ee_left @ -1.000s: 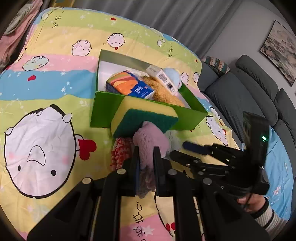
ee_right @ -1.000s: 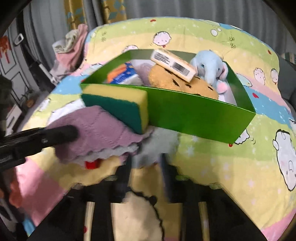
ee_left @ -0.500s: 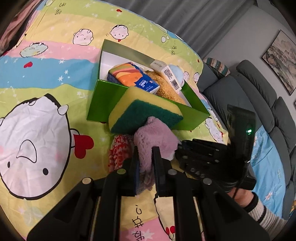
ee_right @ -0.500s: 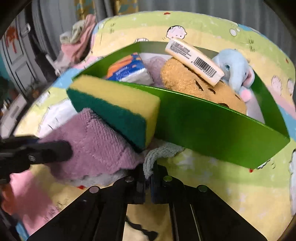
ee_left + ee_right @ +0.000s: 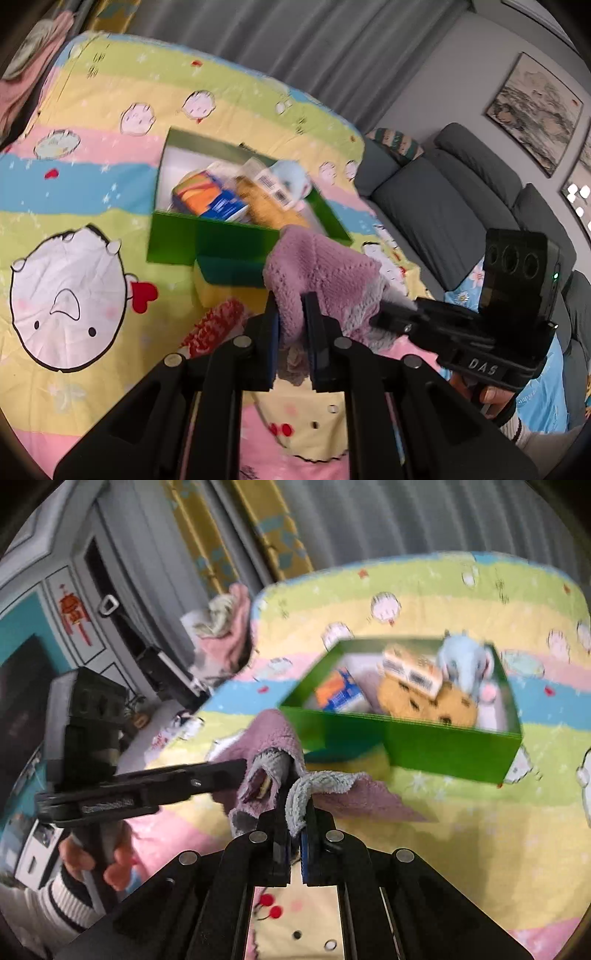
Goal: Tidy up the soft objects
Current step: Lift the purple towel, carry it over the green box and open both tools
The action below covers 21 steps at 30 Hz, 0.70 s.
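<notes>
Left gripper (image 5: 291, 314) and right gripper (image 5: 295, 812) both clamp the purple cloth (image 5: 325, 269), raised before green box (image 5: 424, 744) mid-blanket (image 5: 74, 184).

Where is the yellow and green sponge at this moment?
In the left wrist view the sponge lies on the blanket, against the front wall of the green box, just left of the purple cloth.

A grey sofa (image 5: 443, 214) stands beside framed paintings (image 5: 535, 114) and curtains (image 5: 314, 48).
</notes>
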Tool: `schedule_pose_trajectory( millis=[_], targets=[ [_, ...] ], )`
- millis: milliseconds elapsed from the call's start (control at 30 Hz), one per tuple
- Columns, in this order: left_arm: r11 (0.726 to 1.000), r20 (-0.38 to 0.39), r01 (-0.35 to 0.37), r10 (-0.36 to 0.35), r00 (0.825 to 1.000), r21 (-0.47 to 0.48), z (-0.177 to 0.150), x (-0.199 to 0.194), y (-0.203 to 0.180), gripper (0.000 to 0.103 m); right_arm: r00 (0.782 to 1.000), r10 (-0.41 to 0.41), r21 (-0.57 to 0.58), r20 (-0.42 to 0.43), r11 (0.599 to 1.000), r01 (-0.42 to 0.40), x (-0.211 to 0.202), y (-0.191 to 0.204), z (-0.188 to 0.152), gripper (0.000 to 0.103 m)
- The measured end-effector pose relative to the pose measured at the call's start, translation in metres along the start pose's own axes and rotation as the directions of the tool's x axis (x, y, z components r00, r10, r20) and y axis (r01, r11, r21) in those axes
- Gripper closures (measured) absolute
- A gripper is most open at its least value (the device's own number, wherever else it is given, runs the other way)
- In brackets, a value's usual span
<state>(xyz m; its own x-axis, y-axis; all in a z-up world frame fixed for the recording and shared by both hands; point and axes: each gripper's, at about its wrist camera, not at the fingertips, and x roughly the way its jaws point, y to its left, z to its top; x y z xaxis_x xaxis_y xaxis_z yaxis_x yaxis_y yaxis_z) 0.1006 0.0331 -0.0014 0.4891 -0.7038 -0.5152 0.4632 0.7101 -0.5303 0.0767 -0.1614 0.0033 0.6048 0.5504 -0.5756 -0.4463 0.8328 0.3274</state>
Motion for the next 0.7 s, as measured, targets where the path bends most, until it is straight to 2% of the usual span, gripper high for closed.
schedule_pose_trajectory(
  millis=[200, 367, 567, 700],
  targets=[
    [0.999, 0.034, -0.002, 0.000, 0.999, 0.047, 0.028, -0.013, -0.028, 0.093, 0.994, -0.019, -0.065, 0.108, 0.998, 0.026, -0.036, 0.010, 0.030, 0.099],
    [0.995, 0.074, -0.053, 0.047, 0.996, 0.090, 0.068, -0.010, -0.045, 0.093, 0.983, -0.062, -0.110, 0.174, 0.991, 0.082, -0.047, 0.005, 0.062, 0.099],
    [0.986, 0.078, -0.129, 0.121, 0.990, 0.102, 0.119, 0.020, -0.049, 0.094, 0.969, -0.117, -0.123, 0.219, 0.981, 0.147, -0.036, -0.015, 0.106, 0.099],
    [0.984, 0.053, -0.166, 0.163, 0.985, 0.063, 0.145, 0.054, -0.033, 0.094, 0.963, -0.181, -0.097, 0.200, 0.974, 0.204, -0.008, -0.038, 0.126, 0.099]
  ],
)
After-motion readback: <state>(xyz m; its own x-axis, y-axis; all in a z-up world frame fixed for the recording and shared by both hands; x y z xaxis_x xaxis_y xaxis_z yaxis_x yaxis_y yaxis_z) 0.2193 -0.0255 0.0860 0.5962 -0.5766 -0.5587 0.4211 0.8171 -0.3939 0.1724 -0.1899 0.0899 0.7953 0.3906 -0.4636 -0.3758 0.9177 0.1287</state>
